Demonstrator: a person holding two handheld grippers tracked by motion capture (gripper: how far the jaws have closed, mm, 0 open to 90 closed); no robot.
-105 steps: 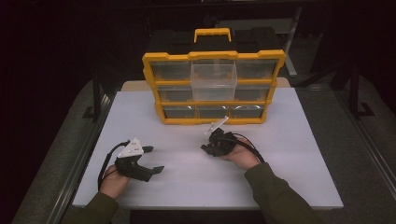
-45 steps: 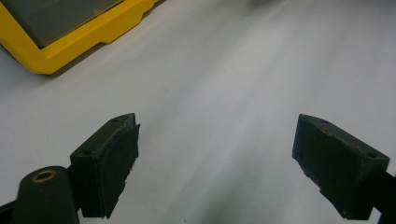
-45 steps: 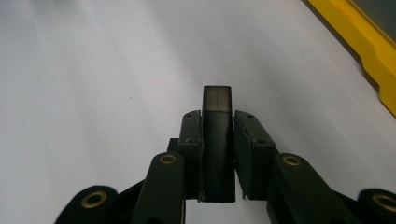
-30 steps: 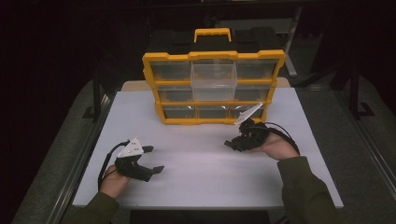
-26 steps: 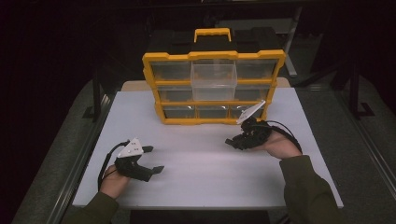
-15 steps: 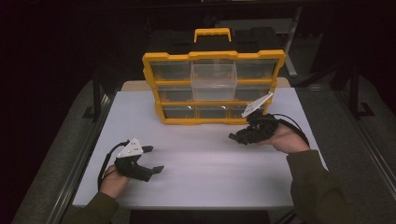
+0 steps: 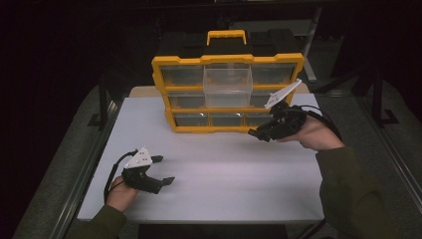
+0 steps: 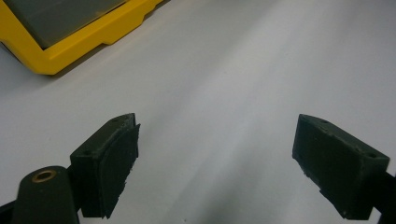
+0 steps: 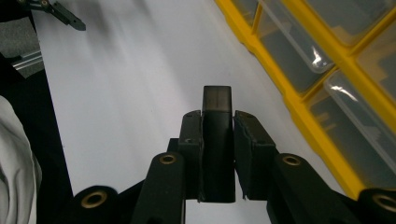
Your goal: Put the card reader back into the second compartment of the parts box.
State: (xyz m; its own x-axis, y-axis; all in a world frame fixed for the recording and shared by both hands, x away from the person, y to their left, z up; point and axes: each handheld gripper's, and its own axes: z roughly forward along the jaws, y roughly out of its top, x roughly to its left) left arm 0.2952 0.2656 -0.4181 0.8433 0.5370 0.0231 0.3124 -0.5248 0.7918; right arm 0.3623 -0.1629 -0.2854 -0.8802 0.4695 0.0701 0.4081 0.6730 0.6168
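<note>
A yellow drawer cabinet (image 7: pixel 226 92) with clear drawers stands at the back of the white table (image 7: pixel 224 174); its top middle drawer (image 7: pixel 227 85) is pulled out. My right gripper (image 7: pixel 257 133) hovers in front of the cabinet's lower right corner, shut on a small dark rectangular block (image 9: pixel 217 140) that sticks out past the pads (image 9: pixel 250 149). The cabinet's drawers (image 9: pixel 327 70) lie to the right in the right gripper view. My left gripper (image 7: pixel 161 170) rests on the table at the front left, open with nothing between its fingers (image 8: pixel 112 158). The cabinet's yellow corner (image 8: pixel 79 42) lies far ahead of it.
Dark metal rails (image 7: pixel 84 174) run along the table's left and right sides. A black and yellow case with a handle (image 7: pixel 226 37) sits behind the cabinet. White tabletop stretches between the two hands.
My right gripper has risen off the table and moved right, toward the cabinet's right end, with the dark block in it. The left gripper has stayed put.
</note>
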